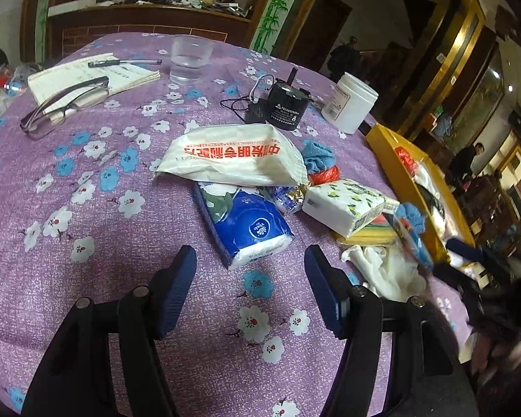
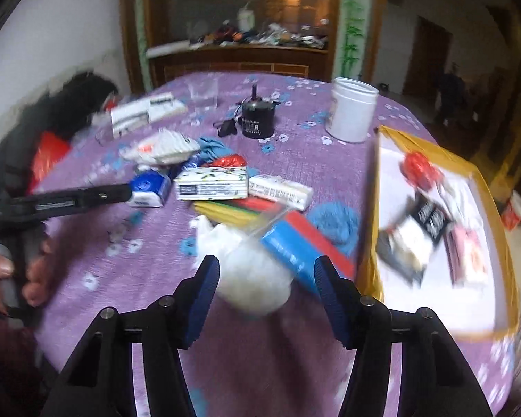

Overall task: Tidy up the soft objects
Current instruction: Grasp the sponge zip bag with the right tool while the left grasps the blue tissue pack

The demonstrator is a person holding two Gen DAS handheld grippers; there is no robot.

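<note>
Purple floral cloth [image 1: 97, 180] covers your counter, with a dim wood-framed alcove behind it. From your left wrist, your left tongs [image 1: 250, 271] stand apart over bare cloth, nothing between them, just short of a blue tissue pack [image 1: 246, 226]. Behind that pack lies a white bag with red lettering [image 1: 232, 156], partly resting on it. To the right sit a floral tissue pack [image 1: 344, 205] on yellow cloths [image 1: 371, 236], and a crumpled white bag [image 1: 385, 271] near the yellow box [image 1: 382, 135] at the counter's edge. Farther back you have glasses [image 1: 62, 107] on a notebook [image 1: 93, 76], a drinking glass [image 1: 189, 59], a black motor [image 1: 286, 104] and a white jar [image 1: 349, 102].

From your right wrist, blurred, your right tongs [image 2: 267, 274] are parted around that crumpled white bag [image 2: 250, 278]; whether the pads touch it you cannot tell. A blue-and-red pack [image 2: 295, 246] lies just beside it, and the yellow box [image 2: 368, 271] holds several items. At left your hand [image 2: 21, 278] grips the left tongs [image 2: 130, 193], reaching the blue tissue pack [image 2: 149, 187].
</note>
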